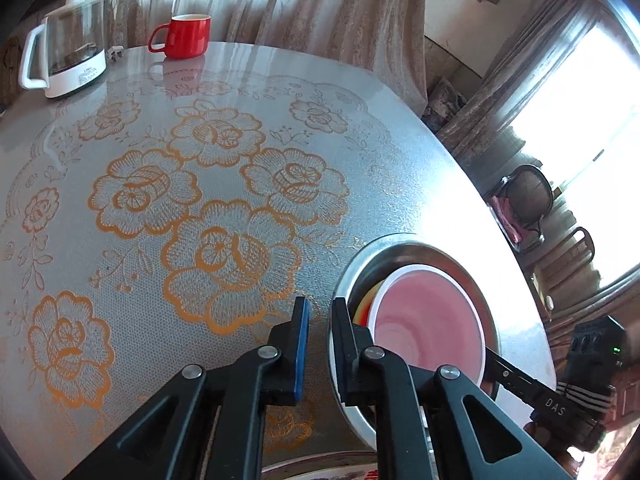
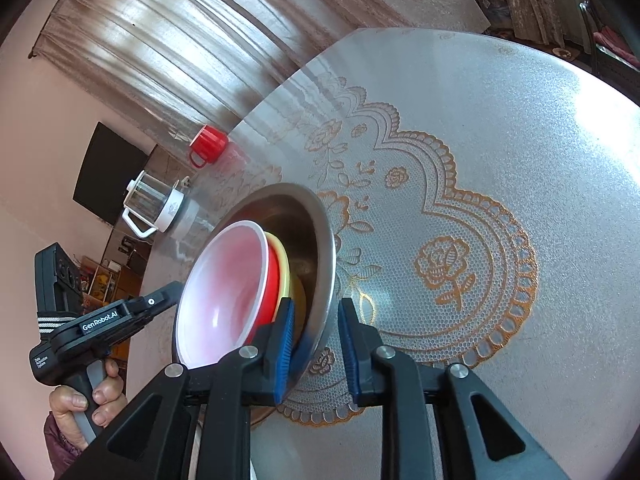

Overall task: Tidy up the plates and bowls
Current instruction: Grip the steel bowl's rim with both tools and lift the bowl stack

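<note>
Two claws meet at one nested stack of dishes. The right claw (image 2: 316,340) is partly spread, and its fingers straddle the rim of the wide stainless-steel bowl (image 2: 320,248): the left blue pad sits inside the rim, the right pad outside, with a gap remaining on the outer side, so it looks poised around the rim and not yet pinched tight. The left claw (image 1: 320,344) stands narrowly parted just beside the opposite side of that same bowl (image 1: 400,240); its right finger lies against or over the rim, its left finger over the patterned cover, and I cannot tell whether it touches the metal.

Inside the steel bowl nest a yellow dish (image 2: 285,268), a red bowl (image 2: 274,284) and, innermost, a pink bowl with a white rim (image 2: 224,292). The stack sits near the counter's (image 1: 360,92) right edge as the left wrist view shows it, on a frosted cover printed with orange roses.

The relation that matters: the steel rim runs between the right claw's fingers, so that claw is the nearer and better placed one. Closing it would probably secure the whole stack, with the left claw free to steady the far side.

At the far edge of the counter stand a red mug (image 1: 186,36) and a glass kettle with a white base (image 1: 68,48), well apart from the dishes.
</note>
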The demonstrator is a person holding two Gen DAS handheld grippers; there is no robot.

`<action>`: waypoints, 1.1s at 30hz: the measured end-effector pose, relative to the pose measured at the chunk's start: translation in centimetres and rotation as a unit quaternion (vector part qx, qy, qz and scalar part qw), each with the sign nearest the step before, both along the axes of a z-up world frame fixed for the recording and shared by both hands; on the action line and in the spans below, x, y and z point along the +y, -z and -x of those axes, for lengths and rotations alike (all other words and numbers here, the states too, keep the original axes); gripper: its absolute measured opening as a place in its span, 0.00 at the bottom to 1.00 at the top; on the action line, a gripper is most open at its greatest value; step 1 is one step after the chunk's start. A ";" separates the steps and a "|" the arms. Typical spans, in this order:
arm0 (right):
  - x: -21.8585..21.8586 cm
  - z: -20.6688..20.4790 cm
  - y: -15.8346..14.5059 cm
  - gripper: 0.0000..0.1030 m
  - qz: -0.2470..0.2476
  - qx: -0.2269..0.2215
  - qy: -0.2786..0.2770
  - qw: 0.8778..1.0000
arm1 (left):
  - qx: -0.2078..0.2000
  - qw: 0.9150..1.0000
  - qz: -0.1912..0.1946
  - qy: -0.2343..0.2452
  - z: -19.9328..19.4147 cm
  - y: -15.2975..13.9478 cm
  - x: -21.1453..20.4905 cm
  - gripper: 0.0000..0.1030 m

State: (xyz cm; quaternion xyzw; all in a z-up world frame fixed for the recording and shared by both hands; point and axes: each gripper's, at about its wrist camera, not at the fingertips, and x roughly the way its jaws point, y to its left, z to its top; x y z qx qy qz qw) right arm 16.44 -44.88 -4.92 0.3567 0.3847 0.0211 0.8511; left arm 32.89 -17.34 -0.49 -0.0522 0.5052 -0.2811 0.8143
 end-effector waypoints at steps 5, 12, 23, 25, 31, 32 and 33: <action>0.1 0.0 -0.1 0.23 0.004 0.000 0.001 1.000 | -0.010 1.000 0.003 0.012 0.3 0.3 -0.5 0.17; 0.0 0.1 0.0 0.23 -0.001 -0.003 0.001 1.000 | 0.050 0.997 0.042 0.028 -0.6 1.5 -0.3 0.13; 0.1 0.2 0.0 0.23 0.005 -0.006 0.008 1.000 | 0.040 0.999 0.013 0.031 0.3 1.9 -1.1 0.14; 0.1 0.3 0.0 0.21 0.004 -0.008 0.010 1.000 | 0.044 0.998 0.010 0.032 0.5 2.3 -1.0 0.16; 1.3 0.3 -0.9 0.12 0.045 -0.005 0.009 0.999 | 0.020 0.999 -0.003 0.028 2.2 1.9 -1.1 0.12; 1.2 0.4 -0.9 0.12 0.044 -0.003 0.009 0.999 | 0.024 0.999 0.001 0.026 2.3 2.0 -0.9 0.12; 1.2 0.5 -0.8 0.12 0.040 -0.004 0.009 0.999 | 0.026 0.999 0.001 0.023 2.5 2.1 -0.6 0.12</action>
